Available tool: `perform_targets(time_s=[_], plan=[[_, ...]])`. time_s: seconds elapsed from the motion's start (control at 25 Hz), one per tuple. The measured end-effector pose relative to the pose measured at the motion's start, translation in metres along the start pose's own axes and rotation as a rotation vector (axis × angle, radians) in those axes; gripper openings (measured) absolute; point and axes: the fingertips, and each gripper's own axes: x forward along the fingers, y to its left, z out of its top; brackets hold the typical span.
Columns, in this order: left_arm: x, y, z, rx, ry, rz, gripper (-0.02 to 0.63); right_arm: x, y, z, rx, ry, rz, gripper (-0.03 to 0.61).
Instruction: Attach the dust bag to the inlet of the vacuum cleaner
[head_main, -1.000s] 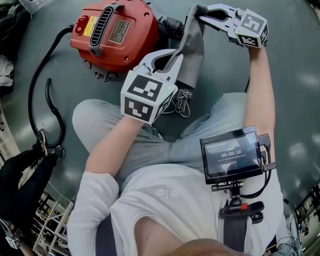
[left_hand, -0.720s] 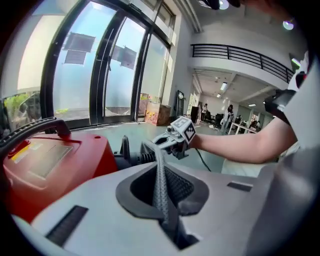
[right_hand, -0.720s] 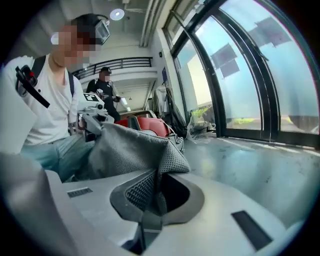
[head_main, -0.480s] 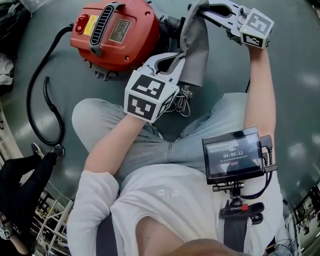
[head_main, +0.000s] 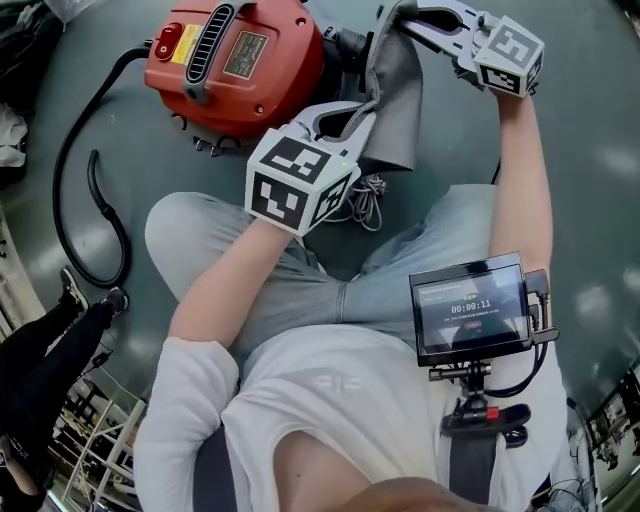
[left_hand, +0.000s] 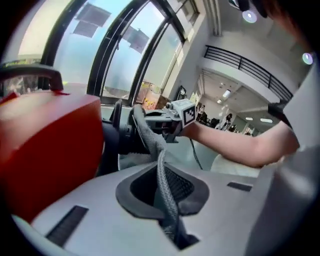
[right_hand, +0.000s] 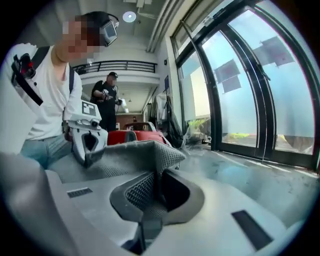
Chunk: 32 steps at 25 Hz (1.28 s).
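A grey cloth dust bag (head_main: 392, 95) hangs stretched between my two grippers, just right of the red vacuum cleaner (head_main: 230, 65). My left gripper (head_main: 368, 108) is shut on the bag's near edge (left_hand: 162, 175). My right gripper (head_main: 398, 24) is shut on the bag's far top edge (right_hand: 150, 165), close to the vacuum's black inlet (head_main: 347, 47). In the left gripper view the red body (left_hand: 47, 150) fills the left side and the inlet (left_hand: 117, 135) stands just behind the bag. The bag's opening is not visible.
A black power cord (head_main: 85, 190) loops on the grey floor left of the vacuum. A thin cord bundle (head_main: 370, 200) lies by the person's knee. The person's crossed legs (head_main: 300, 270) and a chest-mounted monitor (head_main: 470, 305) are below. A bystander's shoe (head_main: 75, 290) is at the left.
Both grippers and the bag have stayed nearly in place; the bag hangs a little wider. The bystander's foot at the left has drawn back toward the edge.
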Motion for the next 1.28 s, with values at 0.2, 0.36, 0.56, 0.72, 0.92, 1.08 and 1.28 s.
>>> perform_targets(time_s=[0.2, 0.36, 0.56, 0.72, 0.92, 1.08, 1.28], plan=[[-0.026, 0.005, 0.036, 0.212, -0.066, 0.109, 0.020, 0.005, 0.011, -0.046, 0.096, 0.101, 0.069, 0.023], [-0.007, 0.005, 0.004, 0.068, 0.008, 0.056, 0.018, -0.005, 0.001, -0.012, 0.037, 0.032, -0.006, 0.023], [-0.017, 0.009, 0.015, 0.289, 0.028, 0.177, 0.018, -0.003, 0.004, -0.024, 0.042, 0.083, -0.029, 0.023], [-0.021, 0.008, 0.021, 0.315, 0.021, 0.179, 0.018, -0.001, 0.012, -0.044, 0.097, 0.129, 0.018, 0.023], [0.000, 0.005, -0.010, 0.191, 0.093, 0.084, 0.018, -0.008, -0.002, 0.006, 0.012, -0.015, -0.080, 0.023], [-0.024, 0.009, 0.026, 0.205, -0.020, 0.130, 0.020, 0.006, 0.016, -0.052, 0.124, 0.138, 0.034, 0.023], [0.000, 0.002, -0.003, 0.051, 0.033, 0.048, 0.018, -0.008, -0.003, 0.001, 0.036, 0.008, -0.074, 0.023]])
